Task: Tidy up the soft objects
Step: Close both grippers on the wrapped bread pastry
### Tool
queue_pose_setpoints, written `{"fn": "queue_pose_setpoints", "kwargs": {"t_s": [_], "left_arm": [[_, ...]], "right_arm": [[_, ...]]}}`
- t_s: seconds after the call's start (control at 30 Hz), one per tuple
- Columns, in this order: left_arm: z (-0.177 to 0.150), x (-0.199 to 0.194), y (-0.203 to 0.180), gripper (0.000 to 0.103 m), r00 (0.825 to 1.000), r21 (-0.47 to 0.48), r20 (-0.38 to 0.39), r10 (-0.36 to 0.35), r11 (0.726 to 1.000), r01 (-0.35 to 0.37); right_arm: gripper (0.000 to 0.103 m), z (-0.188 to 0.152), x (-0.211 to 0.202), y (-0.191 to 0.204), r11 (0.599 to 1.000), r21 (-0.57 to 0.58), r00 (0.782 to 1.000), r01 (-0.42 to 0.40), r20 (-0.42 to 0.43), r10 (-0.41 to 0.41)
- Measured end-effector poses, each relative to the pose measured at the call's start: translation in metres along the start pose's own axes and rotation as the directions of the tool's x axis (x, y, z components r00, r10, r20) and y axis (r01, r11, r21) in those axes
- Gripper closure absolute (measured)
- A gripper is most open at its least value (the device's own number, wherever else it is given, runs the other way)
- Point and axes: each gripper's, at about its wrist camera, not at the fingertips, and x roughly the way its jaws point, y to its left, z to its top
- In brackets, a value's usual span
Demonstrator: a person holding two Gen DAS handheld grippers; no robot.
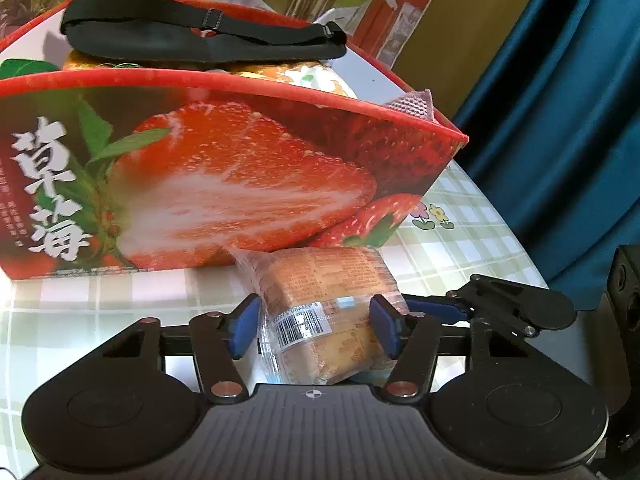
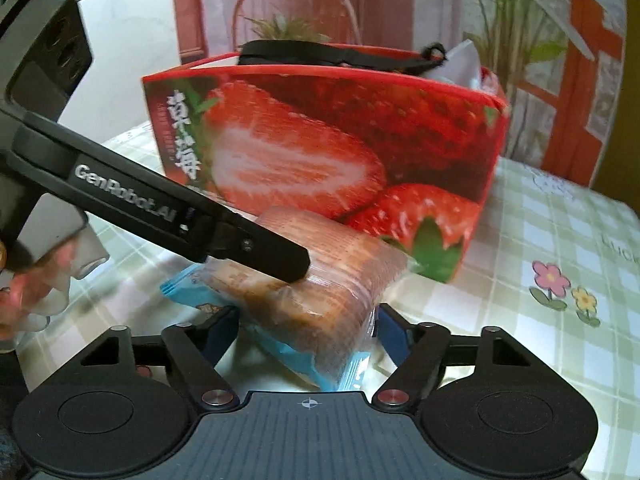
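Now | left tool [image 1: 316, 330] and right tool [image 2: 308, 334] both clamped on wrapped cake [image 1: 320, 312] (beside strawberry box [image 1: 224, 176])

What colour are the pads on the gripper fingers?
Blue pads, on black fingers. The left wrist view shows them best.

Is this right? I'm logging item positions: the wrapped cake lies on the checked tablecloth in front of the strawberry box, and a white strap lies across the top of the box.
Not quite. The strap across the top of the strawberry box is black, not white; the left wrist view shows it clearly. The rest holds: the wrapped cake lies on the checked tablecloth in front of the box.
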Motion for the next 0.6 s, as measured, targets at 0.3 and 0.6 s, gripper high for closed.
{"fn": "queue_pose_setpoints", "kwargs": {"t_s": [0.3, 0.6], "left_arm": [[-0.009, -0.013, 0.003, 0.043, 1.0, -0.017, 0.018, 0.0, 1.0, 0.001], [-0.006, -0.037, -0.002, 0.044, 0.998, 0.002, 0.068, -0.017, 1.0, 0.017]], "right_arm": [[0.039, 0.002, -0.001, 0.022, 1.0, -0.012, 1.0, -0.019, 0.004, 0.019], [0.041, 0.012, -0.014, 0.029, 0.999, -0.041, 1.0, -0.015, 0.018, 0.015]]}}
